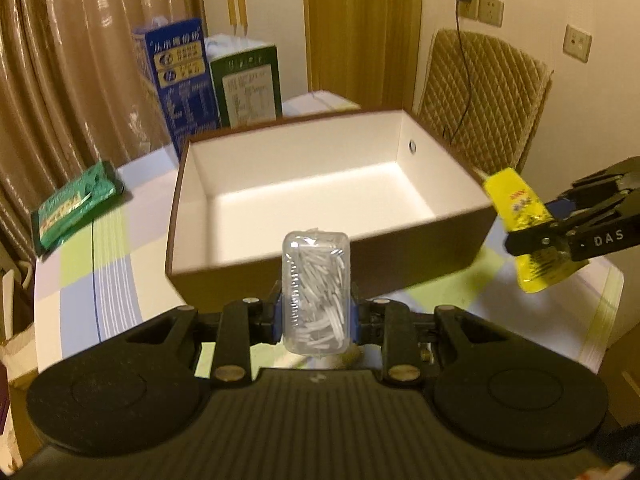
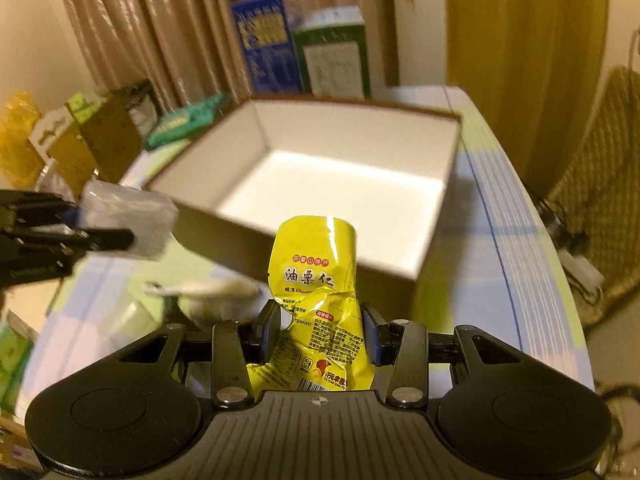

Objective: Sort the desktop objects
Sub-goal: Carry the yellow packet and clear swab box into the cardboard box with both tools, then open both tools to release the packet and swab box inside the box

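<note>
The desk [image 1: 120,216], under its checked cloth of green, lilac and white, carries everything I am sorting, and it is cluttered at the far edge with a blue carton [image 1: 180,76] and a green-and-white carton [image 1: 248,88] standing upright against the curtain.

In the middle sits the brown box [image 1: 400,248], open-topped with a white inside. Nothing lies in it yet, as far as both views show, so I judge it to be the bin the loose items go into; that is why I point both pairs of tongs toward it from the near side.

A green packet [image 1: 76,204] lies flat on the desk to the left of the box, well apart from either of my tongs, and looks like something not yet collected.

My right tongs [image 2: 322,330] are clamped on a crumpled yellow snack pouch [image 2: 316,272], gripped across its creased lower half so the printed top stands up and forward, just short of the box's near wall. Held that way, it should clear the rim when I lift over it.

My left tongs [image 1: 316,318] are closed on a clear plastic case [image 1: 316,280] of small white sticks, held upright by its narrow sides, also in the air in front of the near wall.
</note>
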`<state>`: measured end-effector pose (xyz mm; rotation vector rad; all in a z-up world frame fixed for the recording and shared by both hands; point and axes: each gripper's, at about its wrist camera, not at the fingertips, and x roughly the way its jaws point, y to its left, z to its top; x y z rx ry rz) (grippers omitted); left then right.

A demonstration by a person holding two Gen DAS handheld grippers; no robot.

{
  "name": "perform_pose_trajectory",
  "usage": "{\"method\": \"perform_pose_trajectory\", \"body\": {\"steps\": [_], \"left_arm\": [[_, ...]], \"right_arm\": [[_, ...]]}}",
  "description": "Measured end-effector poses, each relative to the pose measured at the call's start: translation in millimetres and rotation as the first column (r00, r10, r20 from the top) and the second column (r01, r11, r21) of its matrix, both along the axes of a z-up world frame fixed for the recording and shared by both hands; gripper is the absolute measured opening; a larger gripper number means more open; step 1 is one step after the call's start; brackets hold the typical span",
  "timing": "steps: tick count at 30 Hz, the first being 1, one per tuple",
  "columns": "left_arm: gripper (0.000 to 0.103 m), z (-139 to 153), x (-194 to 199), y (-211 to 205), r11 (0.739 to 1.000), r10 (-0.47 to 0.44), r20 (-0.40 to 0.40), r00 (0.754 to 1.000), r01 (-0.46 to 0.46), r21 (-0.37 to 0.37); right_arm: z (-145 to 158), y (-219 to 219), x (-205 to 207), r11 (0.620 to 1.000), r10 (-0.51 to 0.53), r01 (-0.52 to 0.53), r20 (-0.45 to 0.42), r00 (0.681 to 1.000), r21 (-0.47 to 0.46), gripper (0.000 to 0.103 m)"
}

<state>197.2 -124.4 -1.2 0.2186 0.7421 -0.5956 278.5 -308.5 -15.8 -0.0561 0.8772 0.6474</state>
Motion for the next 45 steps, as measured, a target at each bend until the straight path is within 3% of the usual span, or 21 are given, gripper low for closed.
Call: {"method": "perform_pose_trajectory", "body": {"steps": [7, 14, 22, 31, 45], "left_arm": [[0.025, 10.9, 31.4, -16.9, 0.999, 0.012, 0.033, 0.999, -0.011, -0.034], [0.025, 12.5, 71.2, -37.3, 0.998, 0.021, 0.029, 0.999, -0.019, -0.063], [0.025, -19.6, 111.9, -61.0, 1.000, 0.022, -0.062, 0.998, -0.023, -0.017], [0.025, -66.0, 145.6, -77.2, 0.997, 0.073, -0.186, 0.980, -0.073, 0.004], [0.026, -81.7, 156.0, -103.5, 0.996, 0.076, -0.242, 0.967, -0.063, 0.061]], "right_arm": [[21.3, 26.6, 44.1, 0.999, 0.032, -0.033, 0.071, 0.997, 0.011, 0.039], [18.8, 45.6, 93.8, 0.999, 0.031, -0.029, 0.082, 0.996, -0.019, 0.039], [-16.0, 60.2, 139.4, 0.994, 0.029, -0.030, -0.007, 1.000, -0.101, 0.040], [-62.2, 74.7, 168.7, 0.983, 0.013, -0.034, -0.116, 0.993, -0.178, 0.040], [-85.1, 76.5, 183.8, 0.969, 0.055, -0.093, -0.171, 0.984, -0.228, 0.040]]}}
